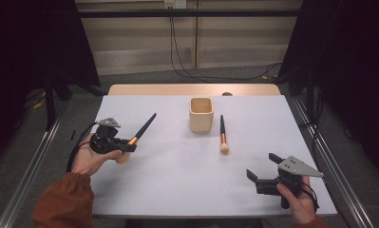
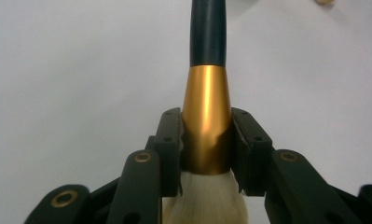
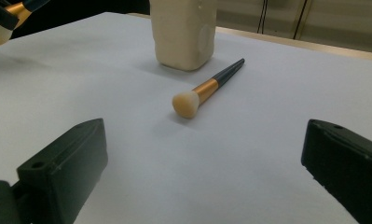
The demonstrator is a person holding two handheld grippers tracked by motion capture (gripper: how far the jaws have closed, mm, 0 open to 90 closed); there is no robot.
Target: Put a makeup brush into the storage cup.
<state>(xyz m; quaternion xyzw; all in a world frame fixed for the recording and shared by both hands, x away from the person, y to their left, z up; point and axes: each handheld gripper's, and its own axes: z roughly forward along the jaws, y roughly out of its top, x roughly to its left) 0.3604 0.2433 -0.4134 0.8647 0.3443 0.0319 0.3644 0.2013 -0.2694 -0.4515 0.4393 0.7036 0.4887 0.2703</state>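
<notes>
The big brush (image 2: 207,116) is up off the white table (image 1: 177,180), pinched by its gold neck in the left gripper (image 1: 130,144), jaws shut tight on it. I think it goes into the cup (image 1: 201,115) next, so it must tip up first. The right gripper (image 1: 262,175) waits wide open, holding nothing, near the small brush (image 3: 207,88) lying beside the cup.

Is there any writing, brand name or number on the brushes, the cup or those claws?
None that can be read: the held brush, the lying brush, the cup, the left claw and the right claw all look blank. The wall socket is too small to read.
</notes>
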